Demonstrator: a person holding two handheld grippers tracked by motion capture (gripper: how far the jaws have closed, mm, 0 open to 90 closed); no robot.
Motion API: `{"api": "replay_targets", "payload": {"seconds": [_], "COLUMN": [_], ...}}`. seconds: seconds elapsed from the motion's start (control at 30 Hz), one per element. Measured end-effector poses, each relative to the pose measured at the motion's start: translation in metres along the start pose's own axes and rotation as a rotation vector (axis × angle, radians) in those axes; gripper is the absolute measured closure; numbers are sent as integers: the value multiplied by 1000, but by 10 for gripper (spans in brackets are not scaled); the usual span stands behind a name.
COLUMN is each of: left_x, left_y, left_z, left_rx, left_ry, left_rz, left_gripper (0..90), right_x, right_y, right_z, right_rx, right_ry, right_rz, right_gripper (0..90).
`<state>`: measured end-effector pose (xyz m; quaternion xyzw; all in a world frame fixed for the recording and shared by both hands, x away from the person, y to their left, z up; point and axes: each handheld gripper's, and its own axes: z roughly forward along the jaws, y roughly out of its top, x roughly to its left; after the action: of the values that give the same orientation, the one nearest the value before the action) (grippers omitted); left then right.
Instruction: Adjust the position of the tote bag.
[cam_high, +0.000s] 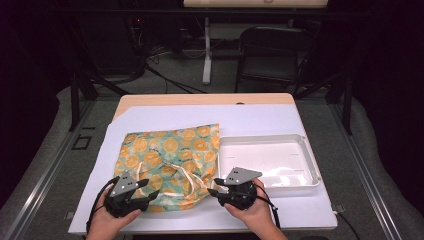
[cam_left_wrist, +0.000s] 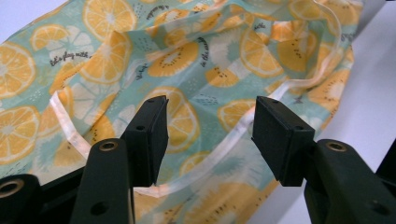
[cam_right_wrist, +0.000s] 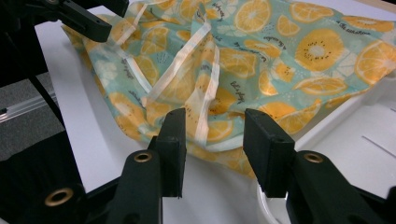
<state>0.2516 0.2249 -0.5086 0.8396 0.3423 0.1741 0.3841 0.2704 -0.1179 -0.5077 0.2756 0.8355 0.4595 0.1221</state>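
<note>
Gaping wide at the lower left of the high view, the left gripper (cam_high: 143, 191) pinched nothing; in its own view the jaws stood apart over the near edge of the drawstring bag (cam_left_wrist: 196, 70), with the pale ribbon drawstring (cam_left_wrist: 219, 149) running loosely across the gap between them, and neither pad pressed on it. At the lower middle of the high view, the right gripper (cam_high: 214, 186) was likewise spread, its jaws parted and clamped on nothing. In the right gripper view the bag's (cam_right_wrist: 261, 56) puckered mouth lay just beyond the fingertips, a strand of the drawstring (cam_right_wrist: 205, 93) hanging down toward the gap; whether the left pad grazed the cloth was hard to tell from that angle. Both grippers sat at the bag's near hem, one at each lower corner, pointed inward at it. Beyond them the bag (cam_high: 170, 155), printed with orange slices on teal, lay flat across the white table cover (cam_high: 260, 117), spreading toward the upper left of the frame. Just beside its right edge rested a shallow white tray (cam_high: 310, 165), beyond the right gripper.
</note>
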Motion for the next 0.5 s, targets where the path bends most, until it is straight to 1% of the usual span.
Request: {"api": "replay_targets", "payload": {"seconds": [0.07, 0.1, 0.2, 0.3, 0.5], "left_x": [-4, -5, -10, -14, -17], "left_y": [-3, -4, -10, -17, -25], "left_z": [-2, -3, -6, -9, -13], "left_rx": [-2, -1, 11, 23, 50], "left_ry": [2, 7, 5, 16, 42], "left_rz": [0, 9, 18, 31, 53], "left_gripper": [446, 444, 444, 443, 444], "right_x": [0, -1, -2, -2, -2], "right_y": [-1, -2, -3, -3, 0], "right_z": [0, 0, 0, 2, 4], "right_rx": [-1, -3, -4, 1, -17], "right_ry": [1, 3, 8, 13, 34], "right_rz": [3, 10, 18, 17, 34], "right_gripper": [586, 585, 578, 568, 559]}}
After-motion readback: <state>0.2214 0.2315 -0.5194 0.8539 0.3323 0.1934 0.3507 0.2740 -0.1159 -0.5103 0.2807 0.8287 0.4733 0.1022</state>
